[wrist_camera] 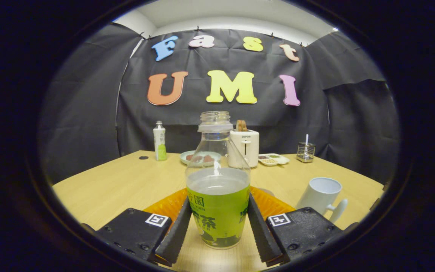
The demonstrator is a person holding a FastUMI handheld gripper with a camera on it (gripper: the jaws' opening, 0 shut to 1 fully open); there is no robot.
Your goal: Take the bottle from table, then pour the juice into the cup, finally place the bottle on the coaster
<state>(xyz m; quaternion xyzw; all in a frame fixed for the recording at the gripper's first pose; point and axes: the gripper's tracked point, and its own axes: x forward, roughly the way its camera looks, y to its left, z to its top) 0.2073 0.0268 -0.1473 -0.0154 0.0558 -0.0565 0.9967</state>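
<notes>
One view, gripper cam: bottle (218, 189) stands upright, uncapped, approx half full, between my fingers (177, 230). Orange coaster (164, 206) lies just behind it, cup (321, 196) ahead to the right on the surface (127, 181). Hand-held gripper (219, 230) looks narrowed onto the bottle's label w/ both pads touching. I'd grip firmly, lift straight, and tilt slowly over the cup.

Gripper (218, 226): reached forward, level, low over the near scene.
Left finger (176, 230): angled inward toward the far end.
Right finger (261, 232): mirrored it.
Jaws: parted, spread wider at the near end, narrower at the tips.
</notes>
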